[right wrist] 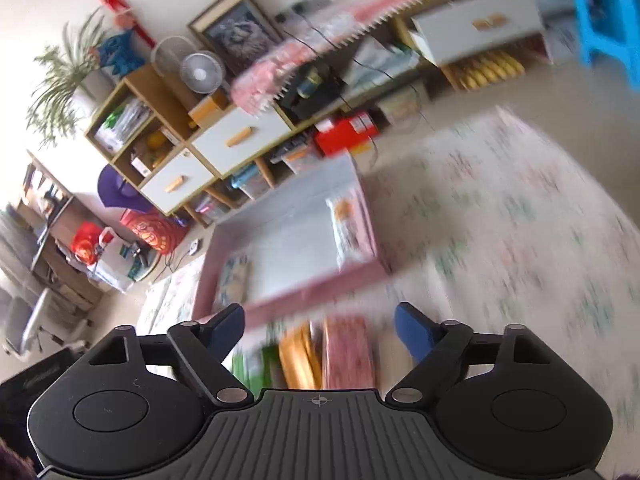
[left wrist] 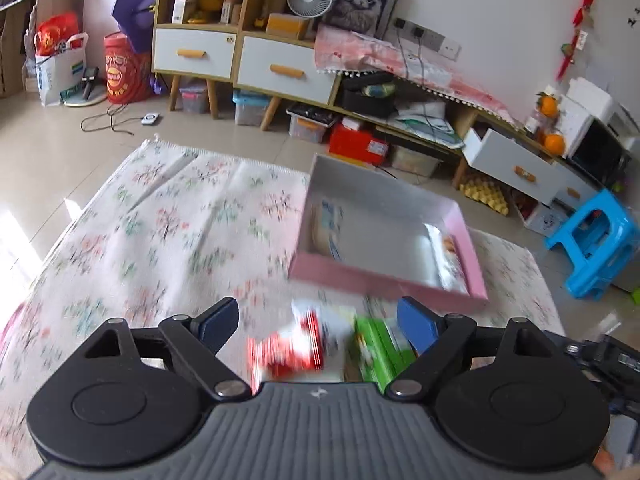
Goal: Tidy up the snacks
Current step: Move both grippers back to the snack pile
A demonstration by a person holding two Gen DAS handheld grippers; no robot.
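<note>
Snacks are seen blurred on the floral cloth (left wrist: 168, 216) just before the pink box (left wrist: 384, 284): a red packet (left wrist: 292, 350) and a green packet (left wrist: 380, 356). Two more packets are lying inside the box. Left gripper (left wrist: 320, 322) and right gripper (right wrist: 320, 326) are spread wide, nothing pinched between their blue pads.

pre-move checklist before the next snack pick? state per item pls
1. Left tongs open, nothing gripped: ok.
2. Right tongs open, nothing gripped: ok.
3. Pink box open-topped with bare floor between the packets inside: ok.
4. Loose snacks in front of the box: red packet and green packet lie on the floral cloth: ok.
5. Orange packet and pink packet below the right tongs: edges blurred, exact pose cannot tell.
6. Pictures sharp enough to aim: not ok, both views are motion-blurred.
</note>
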